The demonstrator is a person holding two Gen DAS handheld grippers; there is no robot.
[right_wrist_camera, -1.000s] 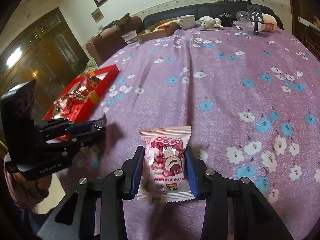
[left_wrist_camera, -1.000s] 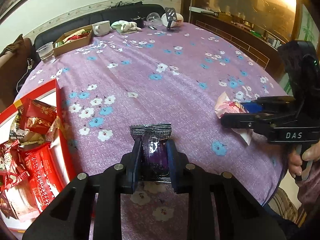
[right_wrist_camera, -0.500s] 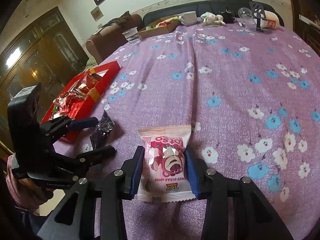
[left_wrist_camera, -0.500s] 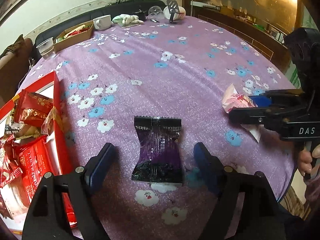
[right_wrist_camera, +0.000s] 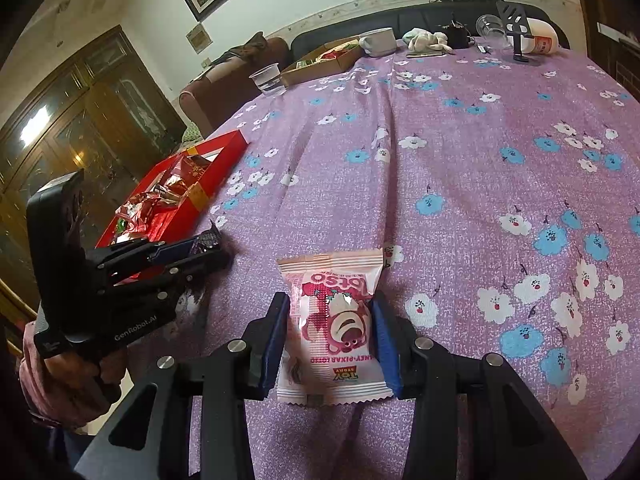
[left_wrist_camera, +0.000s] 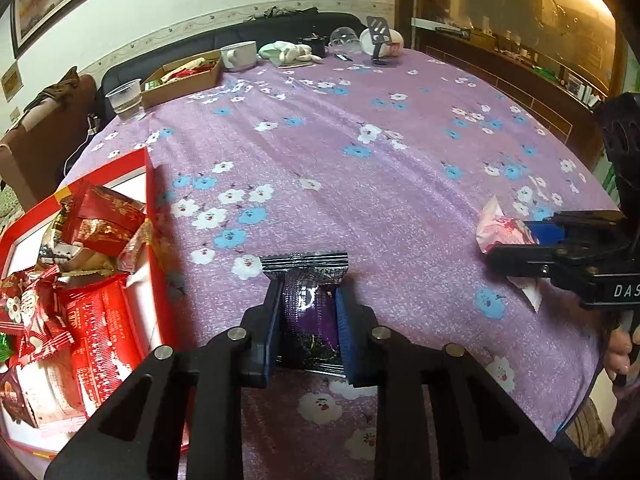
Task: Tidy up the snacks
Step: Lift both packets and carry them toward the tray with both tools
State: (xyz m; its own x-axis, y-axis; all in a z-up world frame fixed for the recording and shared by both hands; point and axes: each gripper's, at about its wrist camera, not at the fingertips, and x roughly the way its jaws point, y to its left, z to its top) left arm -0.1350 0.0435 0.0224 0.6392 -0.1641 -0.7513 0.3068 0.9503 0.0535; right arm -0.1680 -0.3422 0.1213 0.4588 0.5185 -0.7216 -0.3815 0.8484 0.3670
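My left gripper (left_wrist_camera: 308, 292) is shut on a dark purple snack packet (left_wrist_camera: 310, 312) just above the flowered purple tablecloth. An open red box (left_wrist_camera: 154, 240) filled with several red-wrapped snacks lies close to its left. My right gripper (right_wrist_camera: 332, 300) is shut on a pink cartoon-bear snack packet (right_wrist_camera: 334, 320), near the table's front edge. Each gripper shows in the other's view: the right gripper (left_wrist_camera: 516, 240) with the pink packet (left_wrist_camera: 502, 228), and the left gripper (right_wrist_camera: 212, 246) with the purple packet's end (right_wrist_camera: 208, 238) beside the red box (right_wrist_camera: 224, 148).
At the far end of the table stand a brown cardboard tray (left_wrist_camera: 184, 76) of snacks, a clear plastic cup (left_wrist_camera: 125, 100), a white mug (left_wrist_camera: 240, 54), a crumpled cloth (left_wrist_camera: 286, 50) and a black stand (left_wrist_camera: 378, 36). A hand (left_wrist_camera: 620, 352) grips the right handle.
The left gripper let the purple packet go onto the cloth with its jaws wide, then shut on it again. The right gripper has kept still, holding the pink packet.
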